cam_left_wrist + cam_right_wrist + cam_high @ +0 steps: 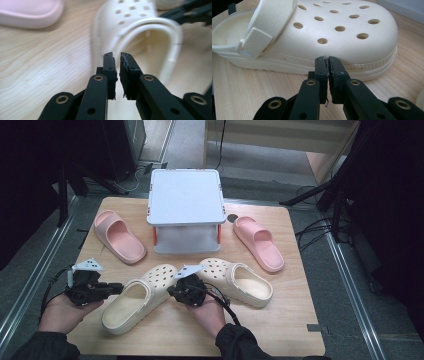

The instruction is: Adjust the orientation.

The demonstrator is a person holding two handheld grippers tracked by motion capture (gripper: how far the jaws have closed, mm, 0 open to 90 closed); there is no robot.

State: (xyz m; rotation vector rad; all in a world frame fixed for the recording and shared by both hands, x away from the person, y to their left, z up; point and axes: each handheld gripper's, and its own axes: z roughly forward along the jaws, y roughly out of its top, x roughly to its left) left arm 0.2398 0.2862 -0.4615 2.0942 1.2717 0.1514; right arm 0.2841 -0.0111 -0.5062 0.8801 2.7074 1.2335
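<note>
Wood desk (295, 320): pale, edged by grey floor (345, 285).
Cream clogs (135, 302) (240, 280): lain side by side at the front edge.
Left tongs (119, 288): nearly clenched, nothing gripped.
Right tongs (172, 291): clenched, nothing gripped.

— What's blurred in the left gripper view?
— The cream clog (140, 32) and the pink slide (30, 12), cut by the top edge.
— And the right gripper view?
— The clog's (317, 32) heel leaves the frame's left edge.
</note>
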